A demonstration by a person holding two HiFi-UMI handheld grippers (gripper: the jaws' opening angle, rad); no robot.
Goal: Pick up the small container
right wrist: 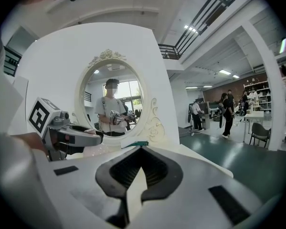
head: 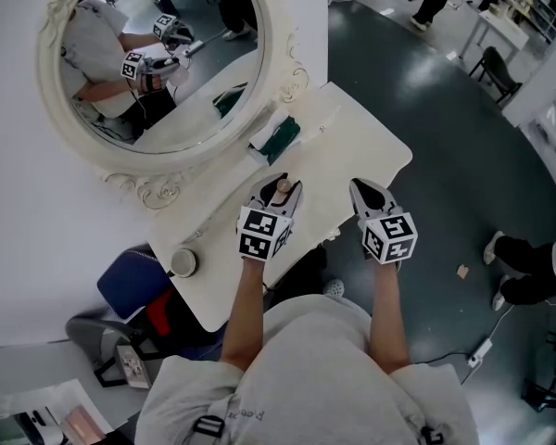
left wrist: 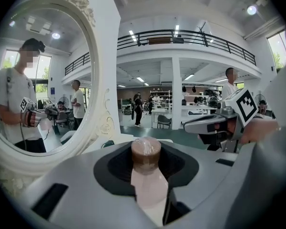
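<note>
The small container (head: pixel 283 187), a pale pink bottle with a brown cap, sits between the jaws of my left gripper (head: pixel 280 191), which is shut on it above the white table (head: pixel 361 133). In the left gripper view the container (left wrist: pixel 146 163) stands upright in the dark hollow of the jaws, cap uppermost. My right gripper (head: pixel 366 193) hovers to the right of it over the table's front edge, jaws together with nothing in them. In the right gripper view its jaws (right wrist: pixel 139 149) meet at the tip, and the left gripper (right wrist: pixel 71 136) shows at the left.
An oval mirror (head: pixel 157 63) in an ornate white frame stands at the back of the table. A dark green packet (head: pixel 278 139) lies before it. A round jar (head: pixel 183 262) sits near the table's left end, above a blue chair (head: pixel 130 286). Dark floor lies to the right.
</note>
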